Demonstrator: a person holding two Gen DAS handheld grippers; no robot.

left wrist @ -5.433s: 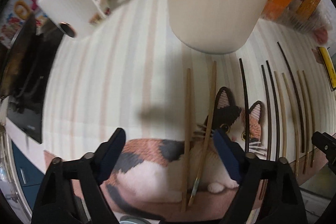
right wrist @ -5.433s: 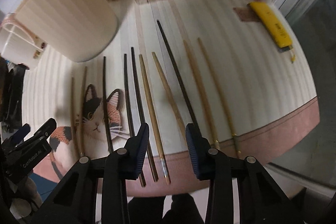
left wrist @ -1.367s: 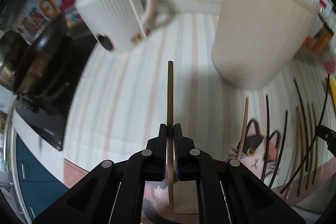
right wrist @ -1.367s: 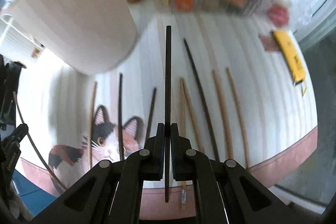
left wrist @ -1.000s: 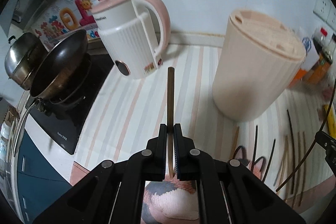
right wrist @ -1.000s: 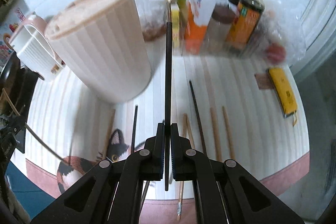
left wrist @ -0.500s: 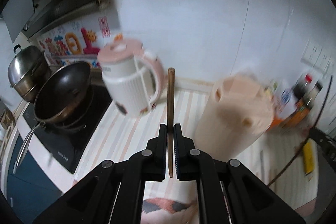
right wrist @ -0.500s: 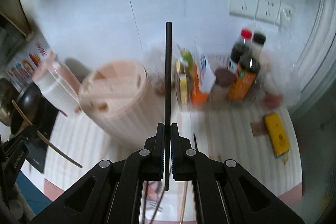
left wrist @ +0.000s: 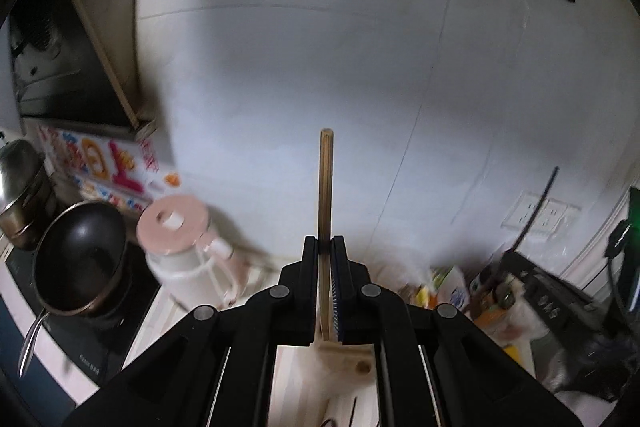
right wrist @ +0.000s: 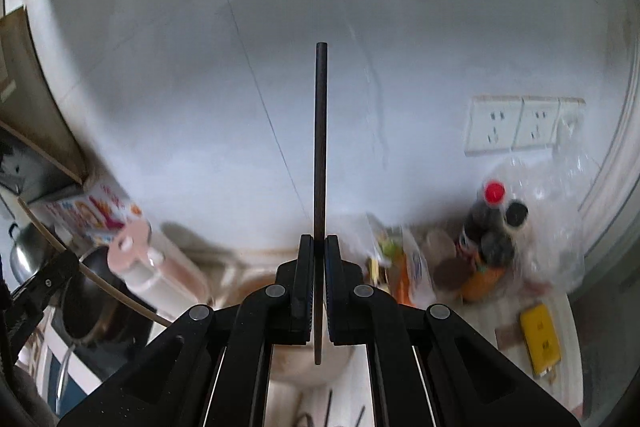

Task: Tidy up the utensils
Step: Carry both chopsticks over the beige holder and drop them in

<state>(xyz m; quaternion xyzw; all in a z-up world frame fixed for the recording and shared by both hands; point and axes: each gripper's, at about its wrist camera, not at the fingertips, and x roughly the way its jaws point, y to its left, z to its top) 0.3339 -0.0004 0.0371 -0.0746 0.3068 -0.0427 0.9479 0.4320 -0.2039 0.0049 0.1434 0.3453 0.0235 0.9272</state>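
the left tongs [left wrist: 325, 247] were closed tight on a light wooden chopstick [left wrist: 325, 187], which stood straight up between the two pads, its blunt top against the white wall and its lower end reaching down past the pads. the right tongs [right wrist: 319, 245] were likewise clamped on a black chopstick [right wrist: 320, 147], upright between the pads, with a long part above them and a short tail below. in the left wrist view the right tongs' black chopstick showed as a thin slanting line at the far right, in front of the wall sockets [left wrist: 540, 215]; in the right wrist view the wooden chopstick crossed the lower left as a slanting pale stick.

below the left tongs lay the top of a cream-coloured holder [left wrist: 346, 355], blurred, with what looked like a round hole in its lid; the same pale holder [right wrist: 304, 367] sat directly under the black chopstick's lower end in the right view. a few dark chopsticks [right wrist: 329, 407] lay on the striped worktop [right wrist: 456, 379] at the bottom edge. to the left stood a pink-lidded kettle [left wrist: 180, 247], a black wok [left wrist: 80, 259] on the hob and a steel pot [left wrist: 20, 195]. to the right, against the wall, were dark sauce bottles [right wrist: 492, 227], cartons, a clear plastic bag and a yellow box [right wrist: 540, 339] on the worktop. nothing stood between either chopstick and the holder beneath.
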